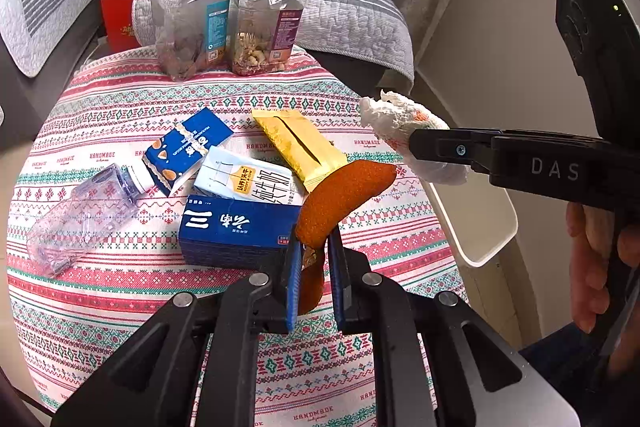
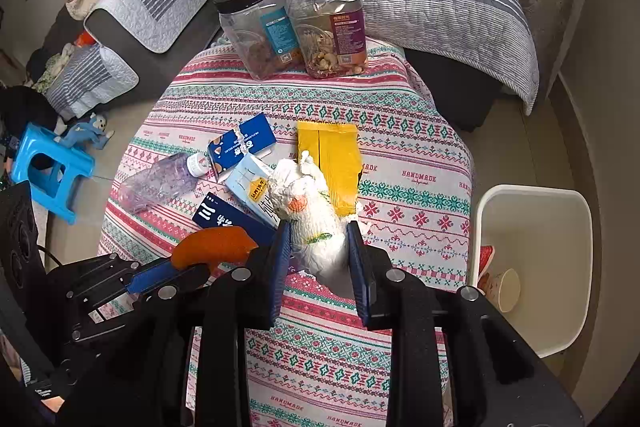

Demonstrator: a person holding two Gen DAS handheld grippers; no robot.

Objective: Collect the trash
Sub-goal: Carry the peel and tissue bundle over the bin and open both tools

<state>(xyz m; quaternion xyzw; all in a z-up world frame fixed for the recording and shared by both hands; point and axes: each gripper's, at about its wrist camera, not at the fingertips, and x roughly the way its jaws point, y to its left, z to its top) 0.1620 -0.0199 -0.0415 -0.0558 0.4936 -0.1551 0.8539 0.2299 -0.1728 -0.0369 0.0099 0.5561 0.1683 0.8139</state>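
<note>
My left gripper (image 1: 314,247) is shut on an orange peel (image 1: 344,199) and holds it above the patterned table; it also shows in the right wrist view (image 2: 216,245). My right gripper (image 2: 318,235) is shut on a crumpled white tissue wad (image 2: 308,211), held above the table's right side; the wad also shows in the left wrist view (image 1: 400,119). On the cloth lie a yellow wrapper (image 2: 334,167), a milk carton (image 1: 248,179), two blue boxes (image 1: 236,227) (image 1: 188,147) and a clear plastic bottle (image 1: 80,219).
A white trash bin (image 2: 576,267) stands on the floor right of the table, with a paper cup (image 2: 506,289) inside. Two black-lidded snack jars (image 2: 256,27) (image 2: 328,19) stand at the table's far edge. A sofa lies behind, and a blue stool (image 2: 48,167) stands at left.
</note>
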